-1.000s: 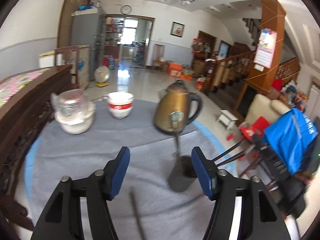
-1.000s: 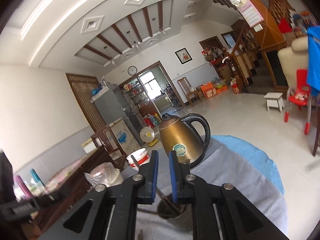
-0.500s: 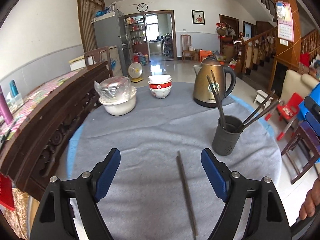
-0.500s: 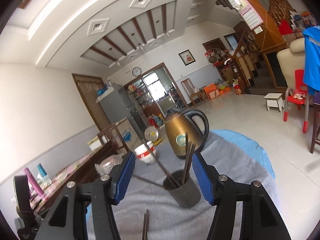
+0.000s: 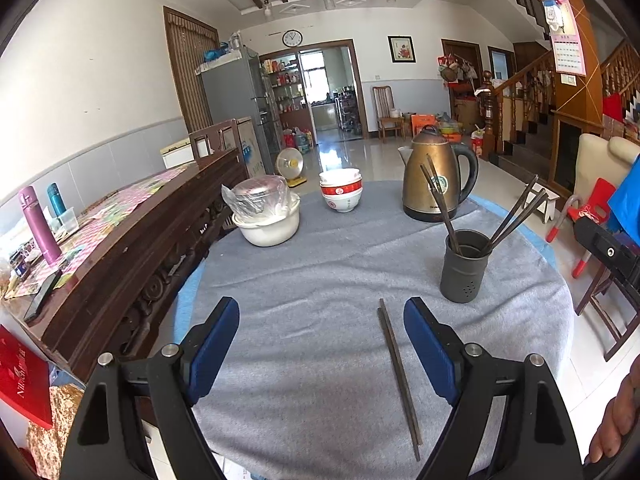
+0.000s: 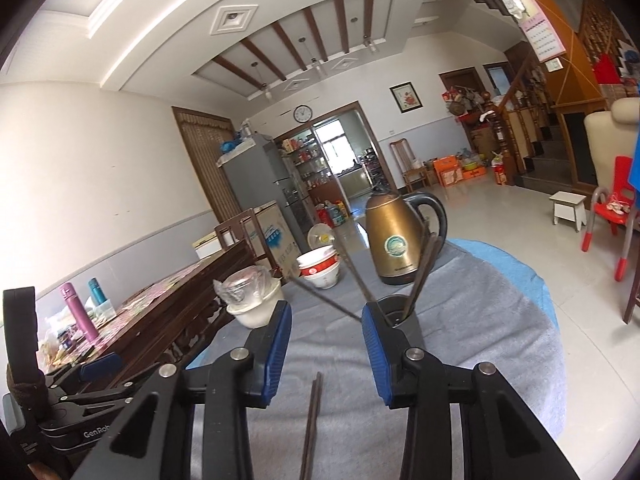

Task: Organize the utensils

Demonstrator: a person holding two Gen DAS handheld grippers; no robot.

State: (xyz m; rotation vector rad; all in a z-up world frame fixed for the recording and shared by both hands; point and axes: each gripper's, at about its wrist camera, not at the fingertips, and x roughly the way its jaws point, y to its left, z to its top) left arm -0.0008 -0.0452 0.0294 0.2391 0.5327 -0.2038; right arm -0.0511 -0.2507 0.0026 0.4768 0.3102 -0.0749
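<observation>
I'm lining up on the last loose pair of dark, slim chopsticks (image 5: 398, 376), which are lying flat on the grey cloth-covered round tabletop (image 5: 320, 280), tips pointing toward twelve o'clock. The dark grey cylindrical utensil holder (image 5: 464, 266) is standing just beyond them at about one o'clock, already carrying several chopsticks that are leaning out over its rim. So by my reckoning we're picking up the remaining pair, with the drop into the holder to follow.

The left gripper (image 5: 320, 344) is hovering with its jaws spread wide after opening further; the pair is lying on the cloth below, near the right-hand jaw, and nothing is gripped. The right gripper (image 6: 326, 346) is sitting partly open, its jaws having just been closing, empty, the same pair (image 6: 312, 420) on the cloth beneath them. Next I'm needing to centre the left jaws over the pair, sink to the cloth, then squeeze.
</observation>
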